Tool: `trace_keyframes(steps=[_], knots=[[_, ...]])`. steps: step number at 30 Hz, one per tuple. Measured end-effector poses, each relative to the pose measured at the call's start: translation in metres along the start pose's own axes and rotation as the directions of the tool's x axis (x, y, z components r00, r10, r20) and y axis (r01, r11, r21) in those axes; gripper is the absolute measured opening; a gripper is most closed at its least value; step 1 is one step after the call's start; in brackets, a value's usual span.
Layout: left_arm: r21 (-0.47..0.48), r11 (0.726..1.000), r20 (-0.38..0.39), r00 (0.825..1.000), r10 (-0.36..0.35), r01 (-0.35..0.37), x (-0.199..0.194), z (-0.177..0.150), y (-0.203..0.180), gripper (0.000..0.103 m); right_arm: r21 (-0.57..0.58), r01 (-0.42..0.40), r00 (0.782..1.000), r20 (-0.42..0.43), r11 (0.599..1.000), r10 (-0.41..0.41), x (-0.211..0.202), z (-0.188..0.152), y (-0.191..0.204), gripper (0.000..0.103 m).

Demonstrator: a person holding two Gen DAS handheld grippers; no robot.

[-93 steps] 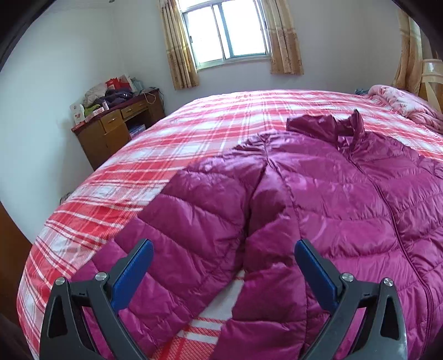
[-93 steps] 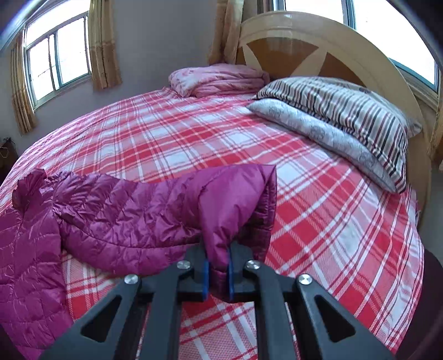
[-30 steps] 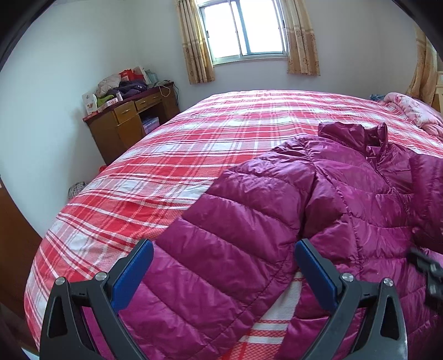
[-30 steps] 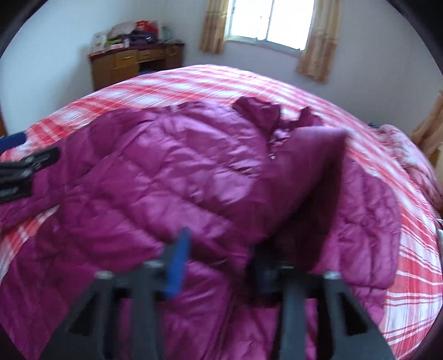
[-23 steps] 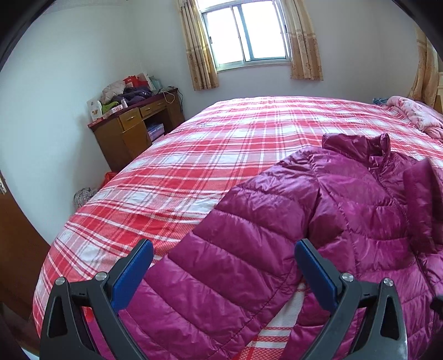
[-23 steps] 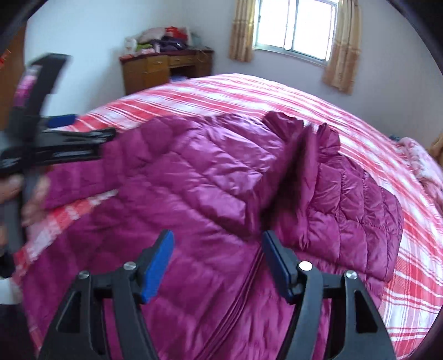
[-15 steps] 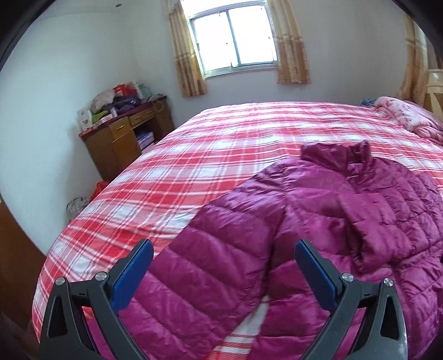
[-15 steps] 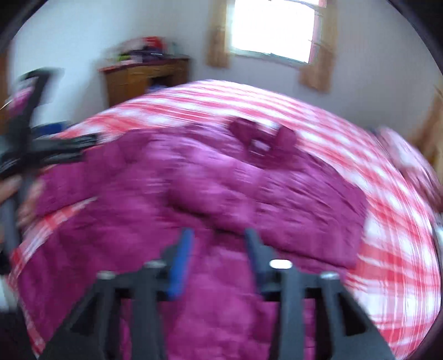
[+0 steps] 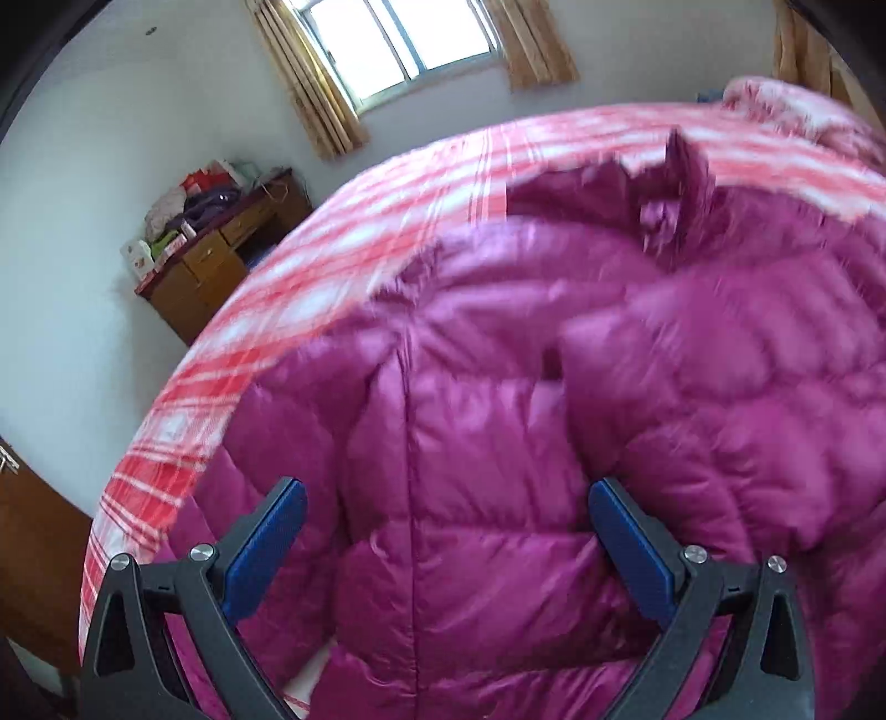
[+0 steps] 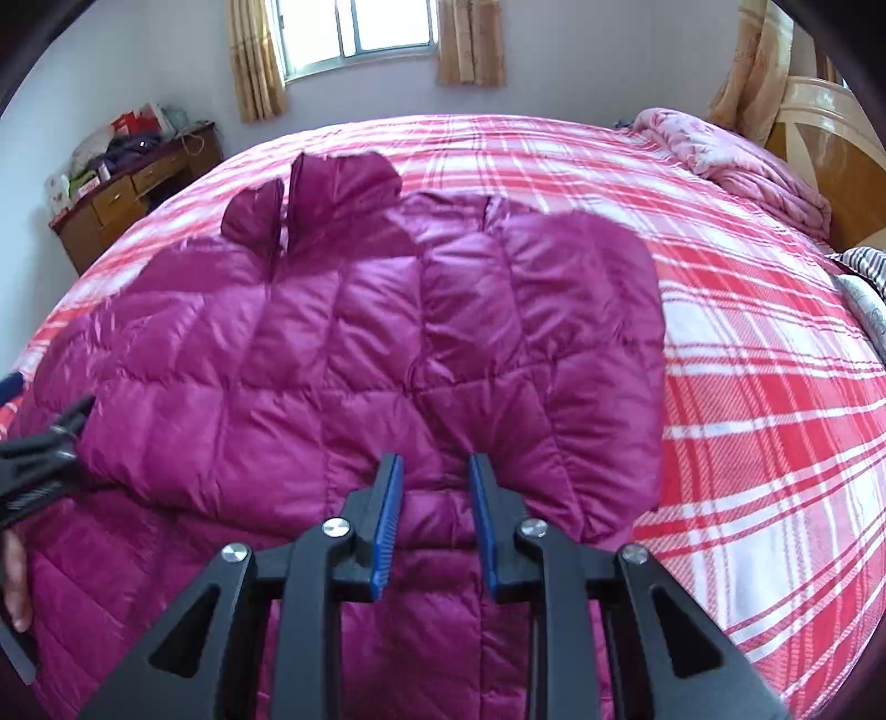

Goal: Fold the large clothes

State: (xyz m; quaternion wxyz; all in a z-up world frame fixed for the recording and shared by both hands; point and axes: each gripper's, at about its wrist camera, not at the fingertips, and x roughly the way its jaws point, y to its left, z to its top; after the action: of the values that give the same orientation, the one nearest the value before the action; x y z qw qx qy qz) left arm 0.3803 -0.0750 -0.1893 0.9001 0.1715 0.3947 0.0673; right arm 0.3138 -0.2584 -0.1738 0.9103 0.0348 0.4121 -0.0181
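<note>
No text, label, brand or number can be read anywhere in either view. The boxes and packets [image 10: 66,185] on the table [image 10: 127,194] by the window show red and green patches that may be printing, but they are too small and blurred to make out.

Daylight comes through a curtained window [image 10: 357,27] in the pale far wall. A wooden desk [image 10: 124,202] piled with clutter stands in the corner, near the red plaid bed [image 10: 747,343] with its wooden headboard [image 10: 830,133].
</note>
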Motion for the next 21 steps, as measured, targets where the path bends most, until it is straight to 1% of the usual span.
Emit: trace_keyframes(steps=[3,5,6,8,10,11,13,14,15,16,18,19,21], knots=[[-0.025,0.999,0.005,1.0,-0.025,0.026,0.001,-0.008,0.006,0.102,-0.007,0.003,1.0,0.005,1.0,-0.003,0.005,0.0,-0.006,0.026],[-0.022,1.0,0.005,1.0,-0.019,0.019,-0.006,-0.005,0.009,0.102,-0.019,0.013,1.0,0.007,1.0,-0.013,0.005,-0.001,-0.004,0.026],[-0.032,0.999,0.026,1.0,-0.014,0.015,-0.014,-0.002,0.012,0.102,-0.021,0.015,1.0,0.007,1.0,-0.015,0.006,-0.001,-0.004,0.026],[-0.074,0.996,0.112,0.993,-0.036,0.044,-0.04,0.007,0.022,0.102,-0.022,0.018,1.0,0.01,1.0,-0.018,0.007,-0.001,-0.004,0.026],[-0.089,0.992,0.189,0.98,-0.069,0.088,-0.065,0.02,0.025,0.102,-0.035,0.021,1.0,0.013,0.999,-0.02,0.006,-0.001,0.0,0.027],[-0.083,0.99,0.209,0.973,-0.093,0.112,-0.073,0.026,0.022,0.102,-0.047,0.019,1.0,0.014,0.999,-0.018,0.006,-0.002,0.002,0.03],[-0.035,0.987,0.228,0.963,-0.142,0.154,-0.081,0.037,0.006,0.102,-0.06,0.02,1.0,0.015,0.998,-0.019,0.005,-0.003,0.003,0.03],[-0.015,0.988,0.223,0.964,-0.148,0.155,-0.08,0.039,-0.001,0.102,-0.059,0.015,1.0,0.014,0.998,-0.015,0.004,-0.003,0.003,0.03],[-0.001,0.99,0.21,0.967,-0.141,0.144,-0.073,0.041,-0.012,0.102,-0.051,-0.002,1.0,0.014,0.999,0.003,0.003,-0.002,0.0,0.03],[0.006,0.993,0.187,0.975,-0.12,0.121,-0.063,0.042,-0.021,0.102,-0.037,-0.026,1.0,0.016,0.999,0.026,0.0,-0.002,-0.003,0.03],[0.01,0.996,0.114,0.99,-0.084,0.083,-0.035,0.039,-0.031,0.102,0.018,-0.076,0.997,0.027,0.997,0.076,-0.011,0.0,-0.017,0.03],[0.007,0.997,0.066,0.995,-0.079,0.078,-0.02,0.034,-0.034,0.102,0.049,-0.087,0.995,0.054,0.995,0.084,-0.02,0.002,-0.024,0.03],[-0.011,0.995,0.028,0.994,-0.104,0.104,-0.003,0.025,-0.035,0.102,0.1,-0.073,0.992,0.108,0.992,0.063,-0.034,0.01,-0.037,0.028]])
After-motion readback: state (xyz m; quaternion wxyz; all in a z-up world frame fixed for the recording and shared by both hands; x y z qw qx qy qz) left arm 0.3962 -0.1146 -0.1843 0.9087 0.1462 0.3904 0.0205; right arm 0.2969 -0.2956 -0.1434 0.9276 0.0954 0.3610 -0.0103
